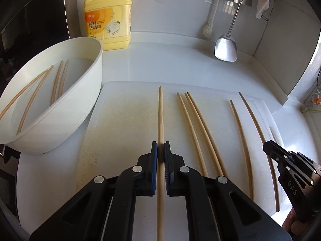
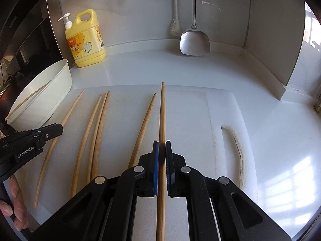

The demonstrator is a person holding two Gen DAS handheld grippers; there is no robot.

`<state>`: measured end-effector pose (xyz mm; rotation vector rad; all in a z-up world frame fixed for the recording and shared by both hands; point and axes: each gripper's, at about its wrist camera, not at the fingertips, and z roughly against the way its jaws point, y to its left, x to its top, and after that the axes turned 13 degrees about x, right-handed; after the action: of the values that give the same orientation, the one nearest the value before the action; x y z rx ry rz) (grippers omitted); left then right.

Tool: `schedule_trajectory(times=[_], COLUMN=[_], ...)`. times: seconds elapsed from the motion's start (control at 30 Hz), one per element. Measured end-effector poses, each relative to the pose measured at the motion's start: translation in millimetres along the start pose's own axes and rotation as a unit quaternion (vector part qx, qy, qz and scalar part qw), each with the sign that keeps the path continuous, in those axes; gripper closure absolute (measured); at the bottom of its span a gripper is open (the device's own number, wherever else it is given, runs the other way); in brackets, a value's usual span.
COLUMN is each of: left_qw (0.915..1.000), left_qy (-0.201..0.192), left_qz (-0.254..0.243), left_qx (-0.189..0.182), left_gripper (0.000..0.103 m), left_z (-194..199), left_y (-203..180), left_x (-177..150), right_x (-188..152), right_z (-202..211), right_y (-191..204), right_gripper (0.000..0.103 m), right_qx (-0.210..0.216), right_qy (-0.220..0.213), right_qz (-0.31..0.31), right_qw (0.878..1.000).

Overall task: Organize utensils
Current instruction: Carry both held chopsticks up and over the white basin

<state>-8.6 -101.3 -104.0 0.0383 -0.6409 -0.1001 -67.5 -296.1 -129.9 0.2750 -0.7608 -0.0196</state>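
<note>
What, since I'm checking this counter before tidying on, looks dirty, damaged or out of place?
The cutting board has a curved brownish grimy line near its right edge, which looks like staining. The loose chopsticks on it lie splayed and uneven rather than paired.

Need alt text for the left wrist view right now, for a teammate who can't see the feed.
The left gripper is shut on one wooden chopstick above a white cutting board. Five more chopsticks lie on the board to its right, near the right gripper. A white basin at left holds four chopsticks; a yellow detergent bottle stands behind.
</note>
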Motion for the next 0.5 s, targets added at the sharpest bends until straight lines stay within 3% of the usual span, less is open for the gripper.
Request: schedule_trajectory(times=[0.27, 0.5], left_qw=[0.9991, 0.9961], left_qy=[-0.022, -0.031], left_qz=[0.035, 0.075], left_qx=[0.004, 0.034], left_gripper=[0.096, 0.096], left_z=[66.6, 105.4], left_y=[26.1, 86.0], left_x=[29.5, 41.1], right_x=[32.5, 67.8], right_z=[46.5, 64.0], right_y=[27.5, 96.3], right_gripper=[0.097, 0.097], right_qx=[0.029, 0.093], right_qy=[-0.016, -0.025], right_qz=[0.017, 0.067], right_qw=[0.999, 0.993])
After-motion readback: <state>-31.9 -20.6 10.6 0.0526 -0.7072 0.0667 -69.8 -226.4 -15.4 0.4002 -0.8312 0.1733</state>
